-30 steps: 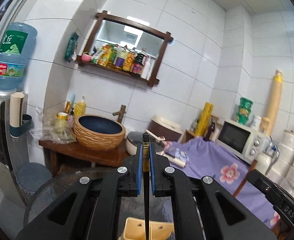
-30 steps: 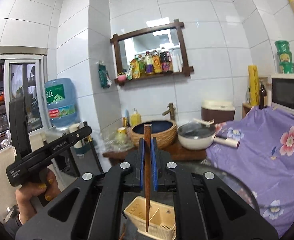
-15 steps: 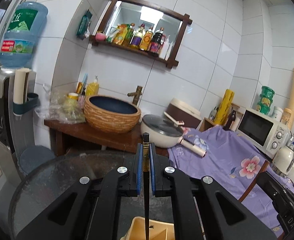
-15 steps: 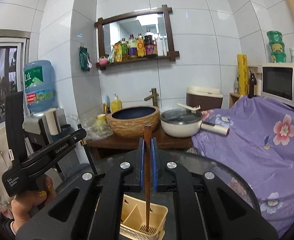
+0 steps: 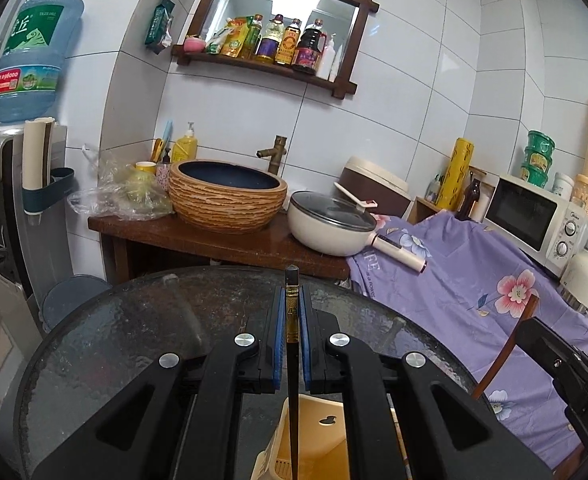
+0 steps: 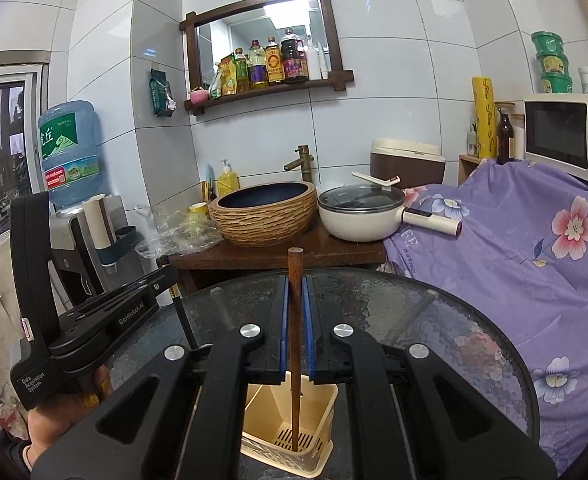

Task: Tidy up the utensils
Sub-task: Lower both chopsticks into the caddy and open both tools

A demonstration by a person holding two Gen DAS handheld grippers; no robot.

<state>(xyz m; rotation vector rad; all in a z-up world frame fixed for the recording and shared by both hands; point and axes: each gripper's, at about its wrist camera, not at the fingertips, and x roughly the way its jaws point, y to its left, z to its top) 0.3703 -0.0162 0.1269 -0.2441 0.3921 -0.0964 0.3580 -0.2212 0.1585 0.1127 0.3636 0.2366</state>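
Observation:
My left gripper [image 5: 291,304] is shut on a black chopstick [image 5: 292,400] with a gold band, held upright; its lower end hangs inside the cream utensil holder [image 5: 326,432] below. My right gripper [image 6: 295,292] is shut on a brown wooden chopstick [image 6: 295,360], upright, with its tip down on the slotted floor of the cream utensil holder [image 6: 318,408]. The left gripper's body [image 6: 93,320] shows at the left of the right wrist view. The holder stands on a round glass table [image 6: 454,340].
Behind the table a wooden counter [image 5: 197,236] carries a woven basin [image 5: 225,196] and a white lidded pan [image 5: 330,220]. A purple floral cloth [image 6: 534,248] and a microwave [image 6: 566,136] are at the right. A water dispenser [image 5: 17,184] stands at the left.
Both grippers have sunk lower with their chopsticks. The table and holder now look nearer, and both chopstick tips reach deeper into the holder.

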